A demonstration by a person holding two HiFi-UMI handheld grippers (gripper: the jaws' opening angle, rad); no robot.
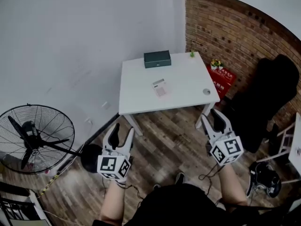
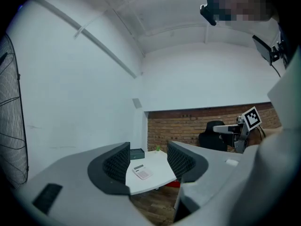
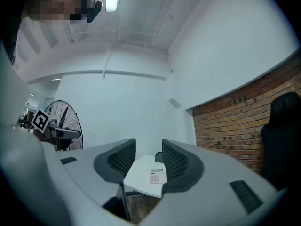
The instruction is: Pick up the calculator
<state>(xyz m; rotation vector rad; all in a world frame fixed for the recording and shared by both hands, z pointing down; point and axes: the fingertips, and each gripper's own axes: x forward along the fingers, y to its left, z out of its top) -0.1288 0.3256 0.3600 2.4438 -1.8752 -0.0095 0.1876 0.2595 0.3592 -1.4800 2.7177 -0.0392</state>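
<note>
A small white calculator (image 1: 160, 87) lies flat near the middle of a white table (image 1: 136, 98). It also shows far off between the jaws in the left gripper view, calculator (image 2: 141, 172), and in the right gripper view, calculator (image 3: 157, 176). My left gripper (image 1: 122, 131) hovers over the wooden floor, well short of the table's front left corner, open and empty. My right gripper (image 1: 212, 117) is open and empty too, near the table's front right leg. Both point level toward the table.
A dark green box (image 1: 157, 59) stands at the table's back edge, a tiny green plant (image 1: 192, 54) at the back right corner. A standing fan (image 1: 35, 138) is at the left, a black chair (image 1: 265, 102) and red crate (image 1: 221, 79) by the brick wall at the right.
</note>
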